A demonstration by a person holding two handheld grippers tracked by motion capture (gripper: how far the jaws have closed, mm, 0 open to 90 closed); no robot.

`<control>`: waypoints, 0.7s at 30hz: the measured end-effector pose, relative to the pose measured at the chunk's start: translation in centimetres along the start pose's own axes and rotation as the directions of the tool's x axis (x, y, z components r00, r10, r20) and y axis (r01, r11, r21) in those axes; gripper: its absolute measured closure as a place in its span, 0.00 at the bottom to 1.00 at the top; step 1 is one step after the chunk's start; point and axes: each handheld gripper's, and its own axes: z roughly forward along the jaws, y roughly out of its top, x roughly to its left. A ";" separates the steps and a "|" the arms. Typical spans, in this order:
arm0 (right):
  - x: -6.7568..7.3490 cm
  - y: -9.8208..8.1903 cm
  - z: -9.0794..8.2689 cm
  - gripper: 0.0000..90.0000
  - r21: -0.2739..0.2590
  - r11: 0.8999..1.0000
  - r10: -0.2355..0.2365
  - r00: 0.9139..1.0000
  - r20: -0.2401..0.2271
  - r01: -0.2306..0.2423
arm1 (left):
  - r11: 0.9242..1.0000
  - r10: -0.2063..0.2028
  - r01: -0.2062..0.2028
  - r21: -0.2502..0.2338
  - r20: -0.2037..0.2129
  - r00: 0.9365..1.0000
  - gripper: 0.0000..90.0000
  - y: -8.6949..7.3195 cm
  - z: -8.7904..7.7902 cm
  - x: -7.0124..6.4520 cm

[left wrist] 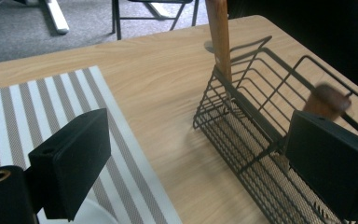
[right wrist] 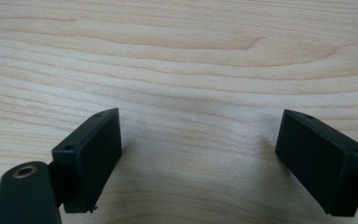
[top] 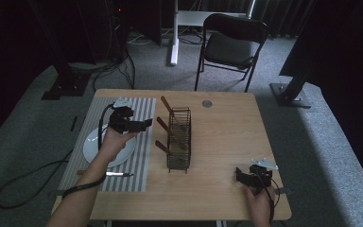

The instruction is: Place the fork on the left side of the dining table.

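A black wire basket [top: 178, 139] stands in the middle of the wooden table [top: 227, 127], with three wooden-handled utensils [top: 163, 125] leaning out of its left side. My left gripper [top: 144, 124] hovers open just left of the basket, above the striped placemat [top: 137, 163]. In the left gripper view the basket [left wrist: 261, 140] lies ahead of the open gripper [left wrist: 200, 163], one wooden handle [left wrist: 219, 37] upright and another handle [left wrist: 328, 100] near the right jaw. My right gripper [top: 240, 176] rests open near the table's front right; in its own view the open gripper [right wrist: 200, 154] faces bare wood.
A white plate [top: 92, 144] sits on the placemat under the person's left hand, and a knife [top: 118, 175] lies near the mat's front edge. A small round grey disc [top: 207, 103] lies at the table's back. A black folding chair [top: 234, 45] stands behind the table.
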 end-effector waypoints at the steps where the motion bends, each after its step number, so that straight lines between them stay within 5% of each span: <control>1: 0.0 0.0 0.0 0.16 0.000 1.000 0.000 1.000 0.000 0.000 | 1.000 0.006 -0.006 0.010 0.005 1.000 0.08 0.3 0.2 0.0; 7: 0.0 0.0 0.0 0.16 0.000 1.000 0.000 1.000 0.000 0.000 | 0.999 0.042 -0.042 0.025 -0.012 0.999 0.08 1.7 1.5 -0.6; 21: 0.0 0.0 0.0 0.16 0.000 1.000 0.000 1.000 0.000 0.000 | 0.998 -0.012 0.012 0.065 0.001 1.000 0.08 5.1 4.8 -0.2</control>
